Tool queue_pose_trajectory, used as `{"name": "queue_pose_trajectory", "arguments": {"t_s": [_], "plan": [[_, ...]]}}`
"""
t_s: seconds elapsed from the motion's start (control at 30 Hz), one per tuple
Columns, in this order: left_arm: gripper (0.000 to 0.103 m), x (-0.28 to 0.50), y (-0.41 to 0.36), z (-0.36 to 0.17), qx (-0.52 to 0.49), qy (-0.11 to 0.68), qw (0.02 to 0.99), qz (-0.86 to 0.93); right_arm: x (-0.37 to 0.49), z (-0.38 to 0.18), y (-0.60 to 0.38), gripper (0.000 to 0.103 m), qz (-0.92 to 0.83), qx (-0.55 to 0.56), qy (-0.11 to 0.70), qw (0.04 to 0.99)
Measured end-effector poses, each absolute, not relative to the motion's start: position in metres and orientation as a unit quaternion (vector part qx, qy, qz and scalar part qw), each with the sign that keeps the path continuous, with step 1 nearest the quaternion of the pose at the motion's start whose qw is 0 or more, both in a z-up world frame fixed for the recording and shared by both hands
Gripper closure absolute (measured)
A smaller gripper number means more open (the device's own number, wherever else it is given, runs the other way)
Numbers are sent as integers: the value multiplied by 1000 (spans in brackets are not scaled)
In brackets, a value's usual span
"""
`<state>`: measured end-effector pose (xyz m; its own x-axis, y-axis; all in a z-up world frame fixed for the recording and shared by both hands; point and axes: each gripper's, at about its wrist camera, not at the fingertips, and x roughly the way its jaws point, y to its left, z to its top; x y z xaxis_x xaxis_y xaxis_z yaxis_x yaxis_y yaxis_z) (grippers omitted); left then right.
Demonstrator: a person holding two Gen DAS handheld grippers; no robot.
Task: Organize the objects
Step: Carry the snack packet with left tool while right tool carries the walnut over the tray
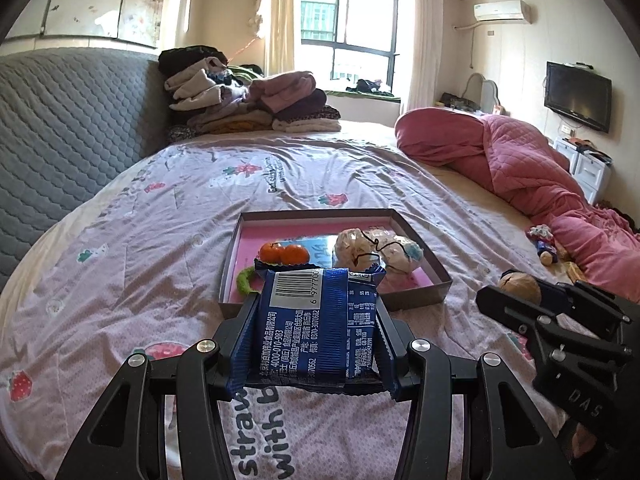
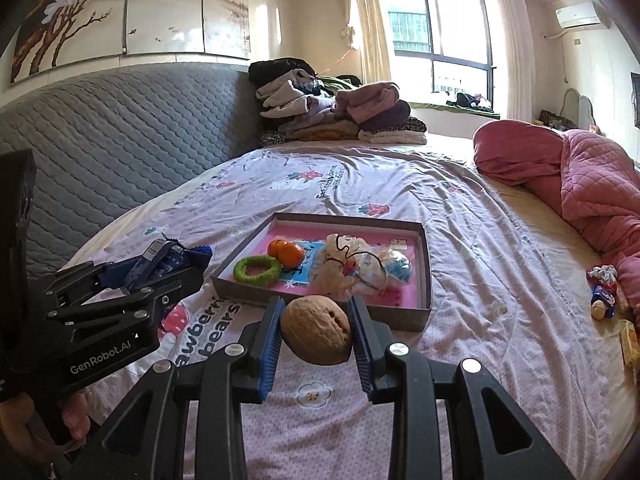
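Observation:
My left gripper (image 1: 318,312) is shut on a blue snack packet (image 1: 320,328) and holds it above the bedsheet, just in front of the shallow box (image 1: 436,280). My right gripper (image 2: 316,312) is shut on a brown walnut (image 2: 316,330), also just in front of the box (image 2: 424,316). The box has a pink floor and holds two tangerines (image 2: 286,253), a green ring (image 2: 257,269) and a clear bag of small items (image 2: 360,266). In the left wrist view the right gripper (image 1: 504,292) shows at right with the walnut (image 1: 520,285). In the right wrist view the left gripper (image 2: 188,272) shows at left with the packet (image 2: 164,260).
Loose sweets and wrapped snacks (image 2: 606,296) lie on the sheet at right beside a rolled pink quilt (image 2: 592,184). A pile of folded clothes (image 2: 340,112) sits at the bed's far end. A grey quilted headboard (image 2: 120,140) runs along the left.

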<state>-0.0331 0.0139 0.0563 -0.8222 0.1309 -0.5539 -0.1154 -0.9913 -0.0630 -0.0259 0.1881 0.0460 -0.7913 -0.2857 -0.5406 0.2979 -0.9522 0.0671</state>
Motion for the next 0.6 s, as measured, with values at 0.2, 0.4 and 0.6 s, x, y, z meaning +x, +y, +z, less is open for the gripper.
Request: {"name": "queue_pose_trajectory", "arguments": {"t_s": [0.2, 0.4, 0.6], "plan": [[50, -44, 12, 59, -288, -13, 64, 955, -36, 50, 193, 70, -949, 277, 12, 149], [50, -59, 13, 58, -287, -10, 65, 956, -49, 48, 195, 70, -949, 276, 11, 149], [50, -78, 16, 52, -292, -11, 68, 954, -67, 43, 197, 70, -948, 280, 13, 148]]}}
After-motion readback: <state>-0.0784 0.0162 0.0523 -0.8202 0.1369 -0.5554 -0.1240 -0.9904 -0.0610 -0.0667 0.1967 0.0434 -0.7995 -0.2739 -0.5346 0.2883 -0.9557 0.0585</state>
